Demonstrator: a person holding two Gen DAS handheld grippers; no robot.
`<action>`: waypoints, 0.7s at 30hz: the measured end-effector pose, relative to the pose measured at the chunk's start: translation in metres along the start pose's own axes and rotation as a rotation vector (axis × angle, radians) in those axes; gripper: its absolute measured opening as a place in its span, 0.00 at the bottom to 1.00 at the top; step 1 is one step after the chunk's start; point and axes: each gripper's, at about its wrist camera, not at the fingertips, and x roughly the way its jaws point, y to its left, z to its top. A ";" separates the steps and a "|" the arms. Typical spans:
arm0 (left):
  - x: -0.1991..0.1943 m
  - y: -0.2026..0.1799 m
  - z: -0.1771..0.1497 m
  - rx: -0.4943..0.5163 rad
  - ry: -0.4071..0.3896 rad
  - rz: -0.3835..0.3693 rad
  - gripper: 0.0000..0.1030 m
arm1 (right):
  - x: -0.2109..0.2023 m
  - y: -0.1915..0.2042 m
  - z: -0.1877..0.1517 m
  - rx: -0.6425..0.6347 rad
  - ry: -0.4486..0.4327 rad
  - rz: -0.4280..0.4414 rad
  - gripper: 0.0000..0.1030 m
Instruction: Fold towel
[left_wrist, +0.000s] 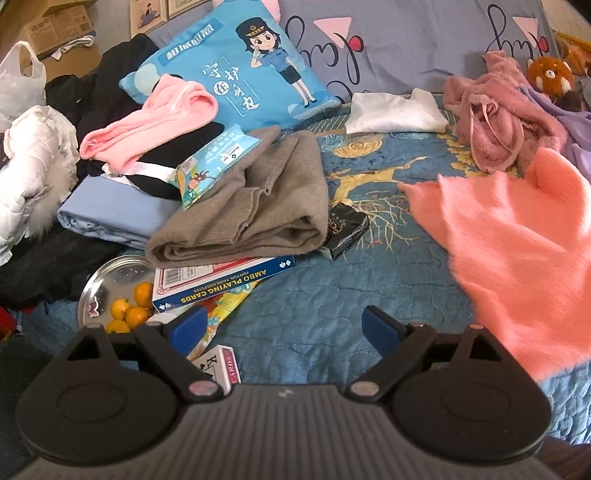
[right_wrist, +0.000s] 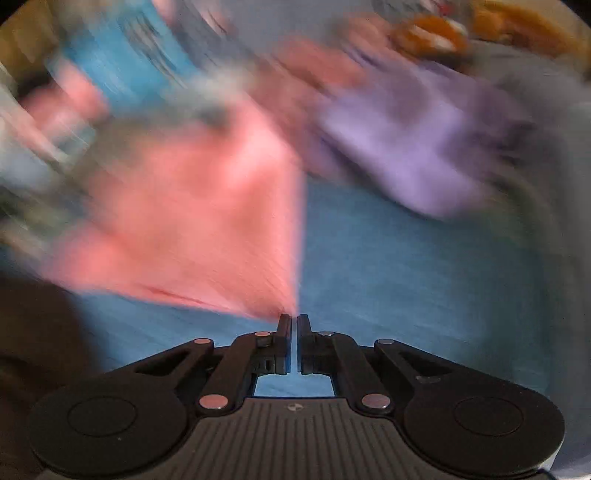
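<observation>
Left hand-held gripper (left_wrist: 286, 330) has its blue-padded fingers spread wide apart, nothing between them, hovering over the blue quilted bedspread (left_wrist: 314, 314). Fluffy salmon-pink towel (left_wrist: 517, 251) hangs lifted at the right of the left wrist view, one corner reaching toward the bed centre. Right hand-held gripper (right_wrist: 293, 317) has its fingers pressed together, clamped on a corner of the same towel (right_wrist: 192, 221); this view is heavily motion-blurred, a purple cloth (right_wrist: 417, 147) smeared behind. Clutter to the left: folded grey-brown knit sweater (left_wrist: 251, 206) lying on a blue-and-white playing-card box (left_wrist: 221, 280), round metal plate (left_wrist: 110, 280) with small oranges (left_wrist: 129, 310), blue cartoon-print pillow (left_wrist: 229, 66).
</observation>
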 end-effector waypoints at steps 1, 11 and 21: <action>0.000 0.000 0.000 0.001 0.000 0.000 0.90 | 0.000 -0.004 -0.003 0.005 0.013 -0.014 0.03; 0.001 -0.010 0.000 0.043 -0.003 0.000 0.90 | -0.021 -0.003 0.049 0.101 -0.240 0.122 0.12; 0.001 -0.023 0.002 0.089 -0.034 -0.037 0.92 | 0.030 0.011 0.163 -0.033 -0.353 0.151 0.34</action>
